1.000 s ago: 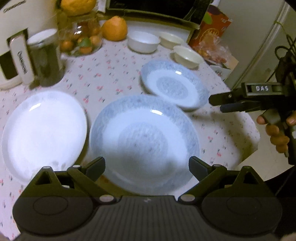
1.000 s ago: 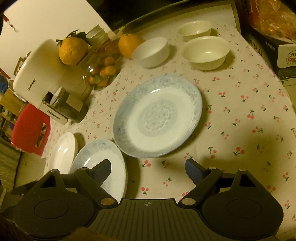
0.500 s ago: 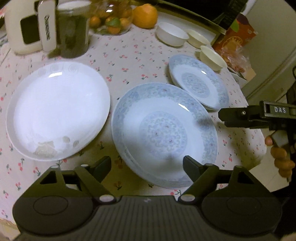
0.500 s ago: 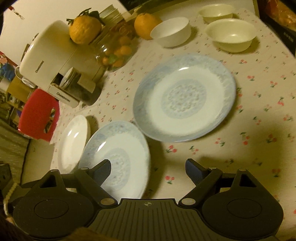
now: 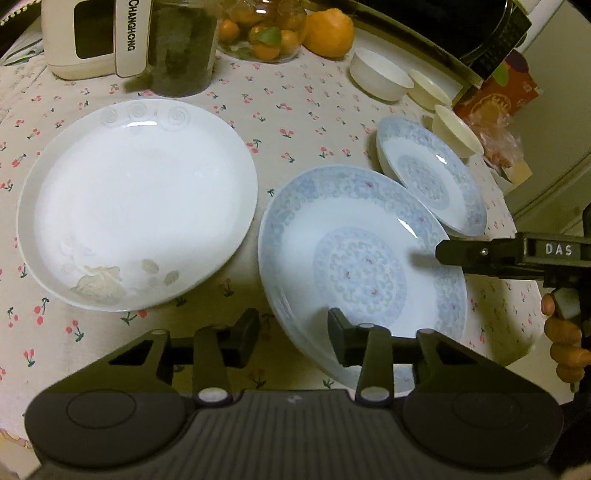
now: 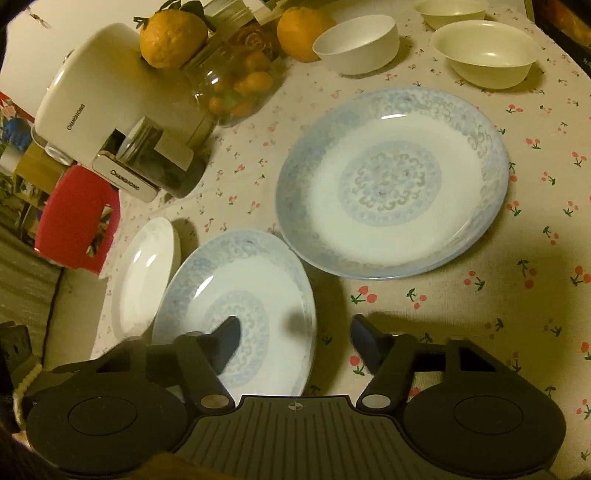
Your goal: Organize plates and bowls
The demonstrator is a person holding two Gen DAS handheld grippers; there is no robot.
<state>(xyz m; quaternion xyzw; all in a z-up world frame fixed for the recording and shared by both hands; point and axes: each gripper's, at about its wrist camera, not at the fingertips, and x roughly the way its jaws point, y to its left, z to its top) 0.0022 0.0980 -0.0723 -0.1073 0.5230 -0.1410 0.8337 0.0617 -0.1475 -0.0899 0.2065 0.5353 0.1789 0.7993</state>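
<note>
Lettering is sparse: "DAS" in white on the body of the right gripper (image 5: 448,254), and "CHANGHONG" on the white appliance (image 5: 85,37) at the tabletop's (image 5: 288,110) far edge.

Nearest the front edge, the left gripper (image 5: 293,332) points steeply down with its jaws closing over the near rim of the blue-patterned plate (image 5: 360,266); one finger is over the plate's inside, the other over the cloth outside the rim, and the pads do not press on it yet. The right gripper comes in from the right edge, held by a hand (image 5: 565,347) curled around its handle. From the right wrist view its jaws are closing too, straddling that plate's right rim without clamping it.

Beside the blue-patterned plate, toward the left edge, lies the plain white plate (image 5: 136,199), apart from it. Just beyond, toward the right edge, sits the second blue plate (image 6: 391,181). Farther back stand three bowls: a white bowl (image 6: 356,44) and two cream bowls (image 6: 485,51). Oranges (image 6: 299,31), a dark jar (image 5: 181,48) and a glass fruit jar (image 5: 264,29) line the far edge.
</note>
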